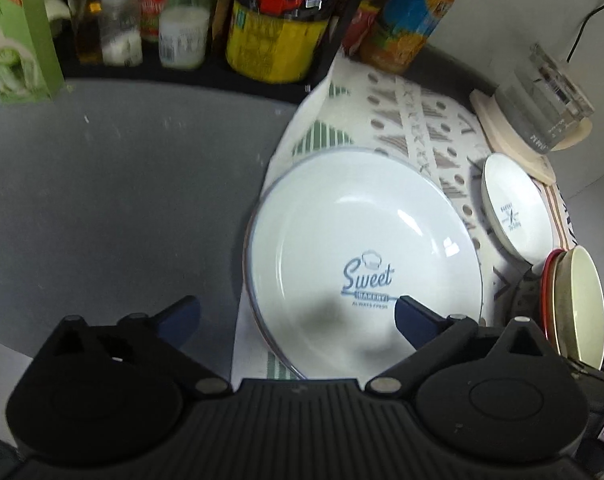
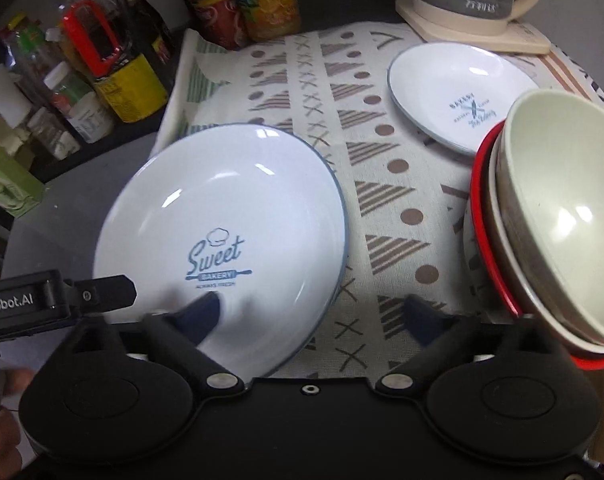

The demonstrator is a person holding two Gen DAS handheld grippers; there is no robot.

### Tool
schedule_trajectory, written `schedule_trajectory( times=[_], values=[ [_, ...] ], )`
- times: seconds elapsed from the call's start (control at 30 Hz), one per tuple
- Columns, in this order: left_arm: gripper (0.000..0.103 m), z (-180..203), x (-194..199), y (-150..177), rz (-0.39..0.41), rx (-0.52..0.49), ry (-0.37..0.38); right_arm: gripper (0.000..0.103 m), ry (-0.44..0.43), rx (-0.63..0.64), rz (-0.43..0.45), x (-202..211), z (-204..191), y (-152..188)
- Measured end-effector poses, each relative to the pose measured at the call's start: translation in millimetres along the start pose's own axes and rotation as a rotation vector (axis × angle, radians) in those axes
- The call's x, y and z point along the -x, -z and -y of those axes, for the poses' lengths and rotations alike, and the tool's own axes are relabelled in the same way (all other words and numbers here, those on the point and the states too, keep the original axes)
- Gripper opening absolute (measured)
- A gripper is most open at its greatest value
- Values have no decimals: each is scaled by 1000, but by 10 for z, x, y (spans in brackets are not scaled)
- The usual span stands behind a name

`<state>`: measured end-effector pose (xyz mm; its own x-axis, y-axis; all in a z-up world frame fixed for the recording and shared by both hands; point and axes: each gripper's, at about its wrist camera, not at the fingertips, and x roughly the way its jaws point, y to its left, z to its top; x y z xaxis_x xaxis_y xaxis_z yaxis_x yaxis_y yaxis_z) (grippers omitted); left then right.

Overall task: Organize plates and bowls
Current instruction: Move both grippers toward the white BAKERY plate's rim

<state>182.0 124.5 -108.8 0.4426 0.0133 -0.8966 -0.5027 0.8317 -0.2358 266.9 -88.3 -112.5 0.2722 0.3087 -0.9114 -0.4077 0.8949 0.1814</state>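
My left fingers [image 1: 298, 312] stand spread wide and hold nothing; my right fingers [image 2: 315, 312] are spread just as wide, also empty. Below them the large white plate [image 2: 222, 232], glossy with a thin blue rim, lies half on the patterned cloth [image 2: 381, 200], its left edge over the bare grey surface [image 1: 122, 200]. A smaller plate [image 2: 457, 92] sits farther back. Stacked bowls [image 2: 553, 224], smooth and cream inside, crowd my right side.
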Motion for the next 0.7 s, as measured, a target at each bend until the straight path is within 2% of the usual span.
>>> schedule_trajectory(
  times=[0.2,0.7],
  values=[
    [102,66,185,5,28,-18,-18,103,-17,25,-15,79,47,73],
    [103,337,608,211,103,-59,-38,103,-31,98,55,604,88,228]
  ],
)
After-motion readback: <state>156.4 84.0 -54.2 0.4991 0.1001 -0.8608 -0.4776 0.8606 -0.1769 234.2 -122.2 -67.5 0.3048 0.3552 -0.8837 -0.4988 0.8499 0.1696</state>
